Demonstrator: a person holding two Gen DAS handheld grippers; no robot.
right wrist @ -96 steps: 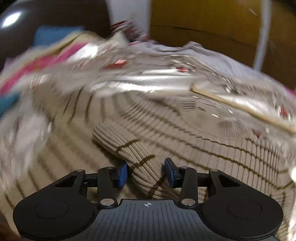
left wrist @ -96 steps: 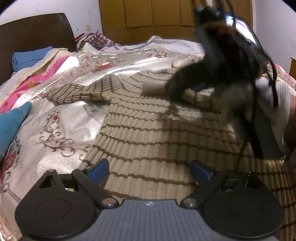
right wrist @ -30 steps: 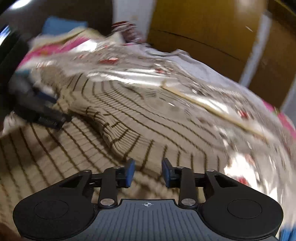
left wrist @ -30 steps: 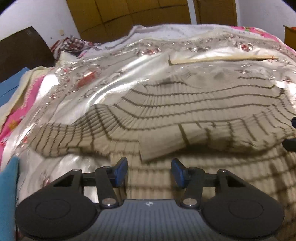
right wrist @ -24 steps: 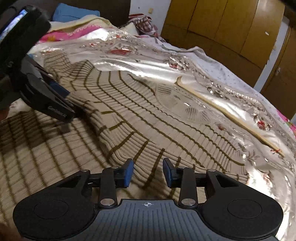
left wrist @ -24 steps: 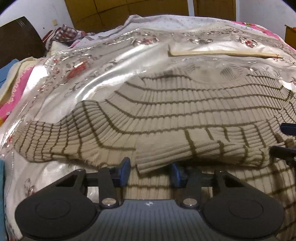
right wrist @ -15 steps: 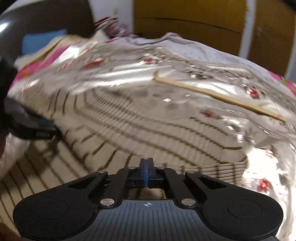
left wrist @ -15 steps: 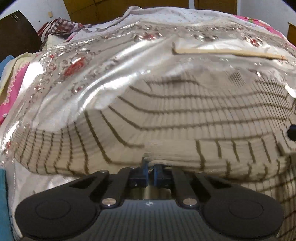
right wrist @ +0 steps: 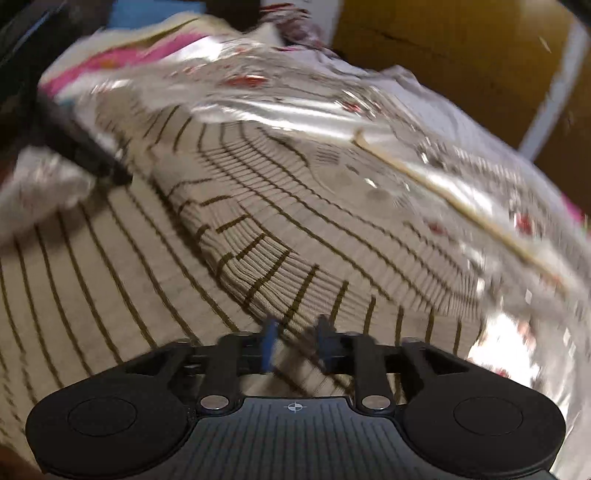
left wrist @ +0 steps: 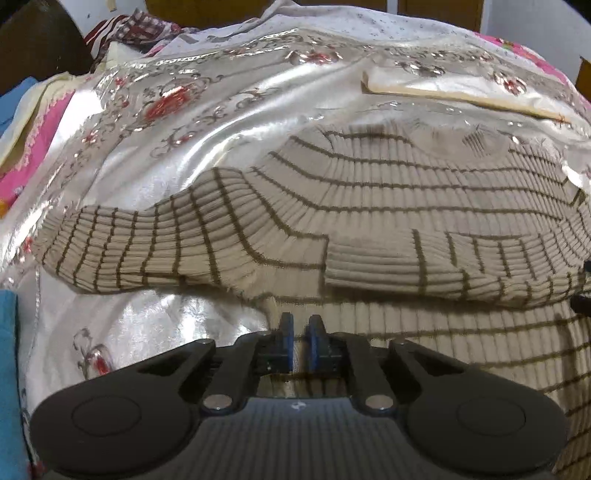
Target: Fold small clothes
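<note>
A beige ribbed sweater [left wrist: 369, 206] with thin brown stripes lies flat on the bed. One sleeve [left wrist: 129, 243] stretches out to the left. The other sleeve [left wrist: 461, 266] is folded across the body, its cuff ending near the middle. My left gripper [left wrist: 300, 330] hovers just short of that cuff, over the sweater's lower body; its jaws are opening, a narrow gap with nothing between them. My right gripper [right wrist: 297, 339], blurred, hangs over the sweater [right wrist: 295, 221] by the folded sleeve's edge; its jaws are opening too and hold nothing. The left gripper [right wrist: 81, 147] shows as a dark blur at the upper left.
A shiny silver bedspread [left wrist: 184, 147] with red flowers covers the bed. A pale folded edge [left wrist: 443, 92] crosses it beyond the collar. Blue cloth [left wrist: 7, 369] and pink bedding [left wrist: 37, 140] lie left, a plaid cloth [left wrist: 136, 26] at the head. A wooden wardrobe [right wrist: 461, 55] stands behind.
Half a second ago both grippers were shut at the folded sleeve's edge. Both have since parted their fingers and drawn back, leaving the sleeve lying across the sweater.
</note>
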